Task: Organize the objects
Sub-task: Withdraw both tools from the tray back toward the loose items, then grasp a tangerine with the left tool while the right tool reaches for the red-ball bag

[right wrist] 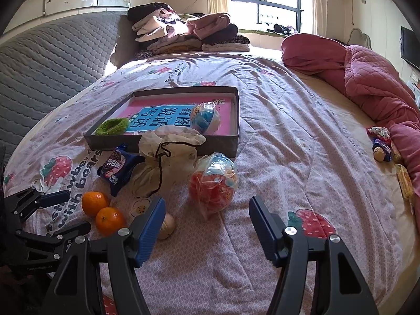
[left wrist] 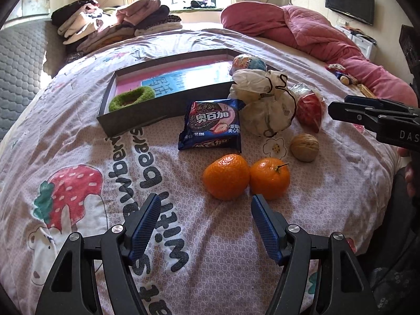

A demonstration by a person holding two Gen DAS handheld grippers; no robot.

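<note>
Orange-skinned, two firm, smooth tangerines (left wrist: 226, 176) lie touching on the bed at twelve o'clock of the wide-open, empty left hand-held gripper (left wrist: 206, 207), likely best pinched across the middle, right hand-held gripper (right wrist: 207, 210) likewise agape.

Two tangerines (left wrist: 246, 178) touch on the bedspread, a walnut (left wrist: 304, 147) just right. Farther off lie a blue biscuit packet (left wrist: 211, 128), cream pouch (left wrist: 265, 105) and shallow box (left wrist: 168, 89) holding a green ring (left wrist: 128, 101).
</note>
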